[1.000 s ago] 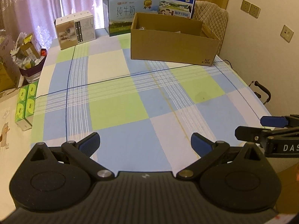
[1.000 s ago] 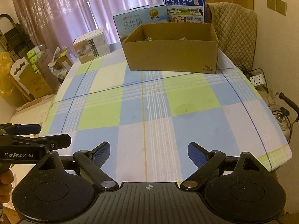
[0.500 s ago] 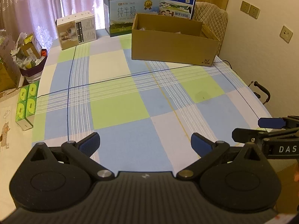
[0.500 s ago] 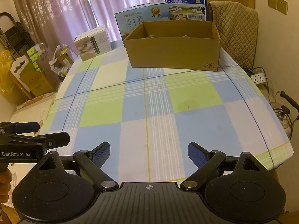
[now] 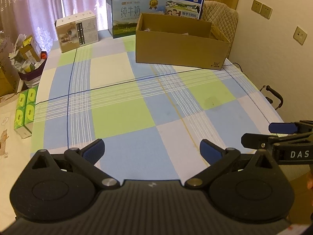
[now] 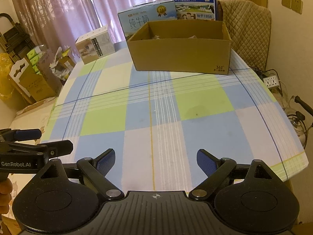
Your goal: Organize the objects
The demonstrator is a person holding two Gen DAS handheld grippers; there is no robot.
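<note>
An open brown cardboard box (image 5: 182,45) (image 6: 182,54) stands at the far end of the checked tablecloth (image 5: 121,113) (image 6: 152,121); only bits of its contents peek over the rim. Behind it are two milk cartons (image 5: 135,13) (image 6: 146,19) and a white carton (image 5: 77,30) (image 6: 94,45) to the left. My left gripper (image 5: 152,149) hangs open over the near edge with nothing between its blue pads. My right gripper (image 6: 155,158) is likewise open and empty. Each gripper shows at the side of the other's view.
A quilted chair (image 6: 248,31) stands behind the box at right. Green tissue packs (image 5: 25,107) lie off the table's left edge, near a bin of clutter (image 5: 27,62). A power strip and cables (image 6: 272,82) are on the floor at right. A hand (image 6: 4,193) holds the left gripper.
Both views have crept slightly forward, so the cardboard box sits a little nearer. Both grippers stay open and empty.
</note>
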